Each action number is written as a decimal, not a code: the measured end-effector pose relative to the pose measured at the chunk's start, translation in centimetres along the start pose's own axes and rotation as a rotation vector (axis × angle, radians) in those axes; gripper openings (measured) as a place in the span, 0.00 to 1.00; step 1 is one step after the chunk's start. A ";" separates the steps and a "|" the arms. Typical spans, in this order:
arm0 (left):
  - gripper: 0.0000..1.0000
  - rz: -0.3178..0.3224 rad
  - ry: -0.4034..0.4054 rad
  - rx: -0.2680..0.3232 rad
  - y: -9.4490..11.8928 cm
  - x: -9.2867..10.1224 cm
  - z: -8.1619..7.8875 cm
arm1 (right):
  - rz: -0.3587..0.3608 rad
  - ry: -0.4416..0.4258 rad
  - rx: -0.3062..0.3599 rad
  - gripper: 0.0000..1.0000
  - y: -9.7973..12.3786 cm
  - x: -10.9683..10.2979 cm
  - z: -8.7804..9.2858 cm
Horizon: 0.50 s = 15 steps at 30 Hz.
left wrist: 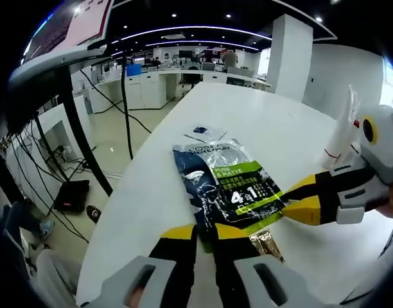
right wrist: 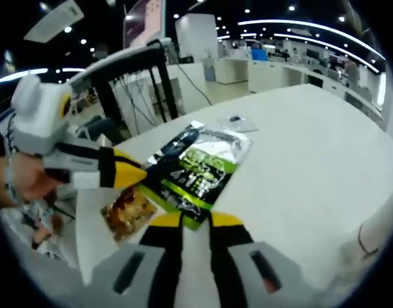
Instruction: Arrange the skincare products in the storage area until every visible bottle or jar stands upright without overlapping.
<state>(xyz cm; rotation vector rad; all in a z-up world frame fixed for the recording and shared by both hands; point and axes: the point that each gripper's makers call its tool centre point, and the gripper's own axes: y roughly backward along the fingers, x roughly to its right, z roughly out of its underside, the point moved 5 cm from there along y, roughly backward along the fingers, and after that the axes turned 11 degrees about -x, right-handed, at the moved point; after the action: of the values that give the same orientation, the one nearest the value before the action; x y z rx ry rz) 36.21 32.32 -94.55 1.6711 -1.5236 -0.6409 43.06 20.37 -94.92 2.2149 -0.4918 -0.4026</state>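
A dark blue and green skincare sachet [left wrist: 227, 183] printed "4 in 1" lies stretched between both grippers over the white table [left wrist: 267, 115]. My left gripper [left wrist: 206, 231] pinches its near edge with the yellow tips close together. My right gripper [left wrist: 288, 206] comes in from the right and pinches the sachet's corner. In the right gripper view the same sachet [right wrist: 198, 168] meets my right gripper [right wrist: 196, 222] at its near edge, while the left gripper [right wrist: 142, 174] holds its left corner. A gold-brown sachet [left wrist: 267, 245] [right wrist: 124, 209] lies under the held one.
A small white and blue sachet [left wrist: 206, 133] [right wrist: 239, 122] lies further along the table. A white crumpled thing [left wrist: 343, 135] stands at the right. A hand [right wrist: 28, 178] holds the left gripper. The table's left edge [left wrist: 135, 192] drops to a floor with cables.
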 end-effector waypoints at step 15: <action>0.02 -0.028 -0.100 0.003 -1.4 -0.4 -0.1 | -0.053 -0.180 0.019 0.08 0.1 0.3 -0.3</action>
<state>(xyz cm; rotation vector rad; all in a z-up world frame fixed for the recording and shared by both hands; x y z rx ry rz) 37.06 32.66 -95.70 1.6871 -1.5738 -0.7471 43.46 20.34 -94.76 2.2251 -0.5347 -0.6321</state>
